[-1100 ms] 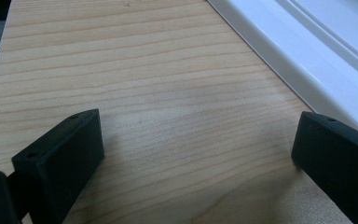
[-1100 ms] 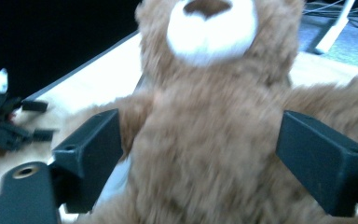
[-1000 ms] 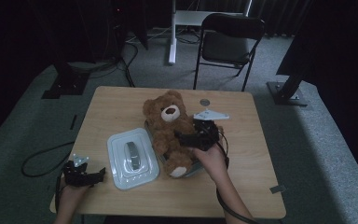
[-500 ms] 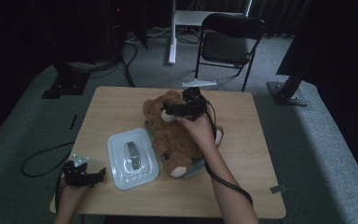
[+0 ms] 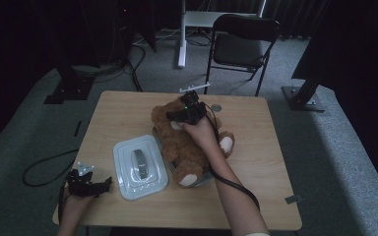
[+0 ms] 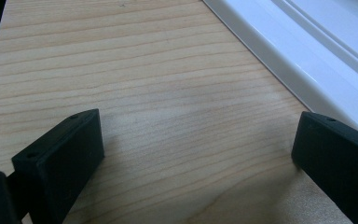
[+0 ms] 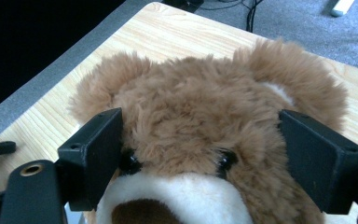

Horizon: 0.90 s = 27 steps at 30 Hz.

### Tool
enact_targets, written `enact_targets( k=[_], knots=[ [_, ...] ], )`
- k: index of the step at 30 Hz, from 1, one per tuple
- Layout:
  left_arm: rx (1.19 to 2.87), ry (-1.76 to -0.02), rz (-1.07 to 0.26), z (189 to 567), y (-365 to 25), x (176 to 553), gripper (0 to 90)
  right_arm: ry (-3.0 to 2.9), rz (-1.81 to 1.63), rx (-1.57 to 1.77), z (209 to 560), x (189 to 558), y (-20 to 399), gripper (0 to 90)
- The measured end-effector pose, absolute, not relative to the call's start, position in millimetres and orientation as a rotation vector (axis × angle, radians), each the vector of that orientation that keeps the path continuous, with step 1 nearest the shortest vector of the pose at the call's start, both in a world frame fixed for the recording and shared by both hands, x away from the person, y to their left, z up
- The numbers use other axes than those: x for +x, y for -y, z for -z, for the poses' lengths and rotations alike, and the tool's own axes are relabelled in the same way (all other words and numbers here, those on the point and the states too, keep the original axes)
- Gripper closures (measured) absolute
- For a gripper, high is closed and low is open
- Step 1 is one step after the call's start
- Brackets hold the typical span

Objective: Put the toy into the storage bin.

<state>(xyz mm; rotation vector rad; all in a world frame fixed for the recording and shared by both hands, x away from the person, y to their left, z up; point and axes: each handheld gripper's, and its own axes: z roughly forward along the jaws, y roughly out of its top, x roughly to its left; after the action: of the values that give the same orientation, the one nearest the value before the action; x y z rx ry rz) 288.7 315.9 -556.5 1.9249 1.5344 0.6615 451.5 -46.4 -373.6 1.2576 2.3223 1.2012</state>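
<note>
A brown teddy bear lies on its back in the middle of the wooden table, head towards the far edge. My right gripper hovers over the bear's head with its jaws wide apart. In the right gripper view the right gripper straddles the bear's face at eye level. The jaws have just been closing slightly, with the head between them. My left gripper rests open on the table near the front left corner. In its own view the left gripper holds nothing.
A white rectangular lid lies left of the bear, and its rim runs beside my left jaws. A small round disc sits near the table's far edge. A folding chair stands beyond the table.
My right gripper has moved from the bear's belly up along its body to the head, away from me. The left gripper has stayed still.
</note>
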Motion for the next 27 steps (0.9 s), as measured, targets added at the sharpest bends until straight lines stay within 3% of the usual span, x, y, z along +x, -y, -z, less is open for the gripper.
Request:
enact_targets(
  k=[7, 16, 27],
  knots=[
    [1.925, -1.535, -0.657, 556, -316, 288, 2.8, -2.405, -1.096, 1.174, 397, 434, 39, 19.7],
    [1.925, -1.535, -0.657, 557, -316, 288, 2.8, -2.529, -0.727, 1.177, 450, 442, 4, 22.6],
    [1.925, -1.535, -0.657, 556, -316, 288, 2.8, -2.493, -0.854, 1.195, 432, 435, 16, 23.5]
  ],
)
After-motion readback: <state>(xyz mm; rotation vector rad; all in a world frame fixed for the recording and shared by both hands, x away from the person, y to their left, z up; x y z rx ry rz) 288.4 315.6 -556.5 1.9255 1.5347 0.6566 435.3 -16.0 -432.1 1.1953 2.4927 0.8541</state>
